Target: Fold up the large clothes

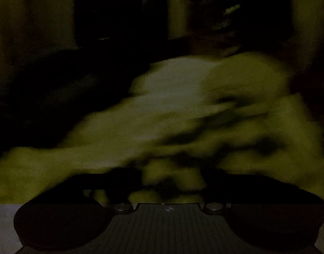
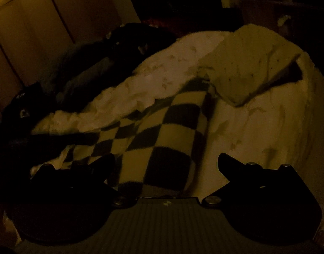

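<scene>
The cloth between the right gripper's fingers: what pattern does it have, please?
Dark-and-light checks on the cloth, clearest in right wrist view.

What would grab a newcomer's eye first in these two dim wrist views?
The checkered cloth, lying rumpled in the middle of the right wrist view on a pale bedspread. The right gripper hovers over its near edge, jaws wide. In the left view, only blurred pale fabric shows.
</scene>
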{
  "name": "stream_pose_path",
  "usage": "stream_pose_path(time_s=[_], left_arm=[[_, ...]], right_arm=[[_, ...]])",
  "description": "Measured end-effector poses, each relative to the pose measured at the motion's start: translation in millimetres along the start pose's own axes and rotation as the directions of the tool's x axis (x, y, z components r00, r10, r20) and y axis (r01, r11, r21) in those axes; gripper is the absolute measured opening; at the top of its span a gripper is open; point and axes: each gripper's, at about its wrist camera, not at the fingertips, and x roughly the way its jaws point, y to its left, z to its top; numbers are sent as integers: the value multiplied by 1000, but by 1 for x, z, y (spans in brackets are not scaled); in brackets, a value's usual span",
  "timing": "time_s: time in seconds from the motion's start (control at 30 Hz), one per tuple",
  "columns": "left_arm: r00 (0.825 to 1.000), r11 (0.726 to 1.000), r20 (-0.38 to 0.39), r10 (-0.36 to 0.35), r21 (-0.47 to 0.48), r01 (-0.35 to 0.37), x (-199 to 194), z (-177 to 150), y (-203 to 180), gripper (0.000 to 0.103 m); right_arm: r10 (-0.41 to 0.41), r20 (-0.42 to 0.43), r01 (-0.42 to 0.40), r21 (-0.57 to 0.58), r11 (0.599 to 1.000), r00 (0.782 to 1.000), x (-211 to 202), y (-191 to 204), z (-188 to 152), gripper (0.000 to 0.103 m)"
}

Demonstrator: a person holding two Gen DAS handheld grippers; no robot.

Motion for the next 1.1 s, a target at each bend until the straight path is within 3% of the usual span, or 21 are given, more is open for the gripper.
stream_pose_path(time_s=[0.03,0.07,0.1,0.2,0.23,0.3,0.33,0.4,0.47,0.53,0.63,0.73,0.8,0.87,0.9,0.97,1.0,1.03,1.07,1.1], left_arm=[[992,992,-45,121,-16,-121,16,-2,8,103],[985,987,-76,154,-38,-157,28,-6,16,103],[984,985,-109,143,-78,-152,38,-12,26,103],[975,974,-222,-14,-224,-37,63,-36,44,103],[974,970,-216,-65,-243,11,67,-44,43,103],[978,970,-191,-87,-239,40,66,-51,32,100],[982,972,-162,-97,-229,58,57,-50,30,72],[985,973,-115,-130,-208,104,43,-43,22,64],[972,949,-34,-234,-226,220,20,-27,17,61],[923,896,61,-380,-225,384,-14,-9,5,61],[808,811,132,-574,-45,584,-70,5,-49,62],[699,697,8,-716,72,713,-85,-18,-120,61],[635,635,-133,-761,45,771,-68,-41,-156,65],[607,630,-241,-758,-25,777,-44,-62,-177,67],[587,618,-248,-771,-65,784,-38,-66,-178,68],[561,596,-223,-797,-136,792,-32,-59,-170,87],[564,594,-202,-801,-143,792,-38,-53,-164,98],[589,611,-173,-790,-132,781,-41,-45,-158,103],[635,647,-126,-762,-105,755,-46,-36,-152,103],[670,674,-76,-739,-78,734,-51,-28,-145,103]], right_arm=[[-2,-7,1,-6,1000,1000,1,1,-1,103],[-4,-11,4,-14,1000,1000,1,3,-2,103],[-4,-10,4,-22,1000,1000,0,4,-3,103],[-4,-5,4,-19,1000,1000,-1,4,-3,103],[-5,-7,5,-13,1000,1000,0,3,-3,103],[-4,-14,4,4,1000,1000,3,2,-2,103],[-1,-17,1,11,1000,1000,4,2,-2,103],[5,-18,-4,18,1000,1000,6,1,-2,102],[-1,-14,1,21,1000,1000,5,0,-1,102],[-8,10,7,44,999,1000,1,-4,0,103],[-16,78,8,108,994,997,-15,-16,8,103],[-35,123,11,190,982,992,-35,-32,17,103],[-52,146,16,239,971,988,-46,-43,19,103],[-82,148,40,267,963,986,-54,-54,16,103],[-103,137,63,273,960,985,-56,-59,13,103],[-130,100,96,287,953,986,-56,-70,1,103],[-132,83,103,293,951,988,-54,-74,-5,103],[-132,65,107,304,947,989,-53,-79,-13,103],[-133,49,111,317,942,990,-50,-84,-19,103],[-139,31,121,333,935,990,-47,-88,-26,103]])
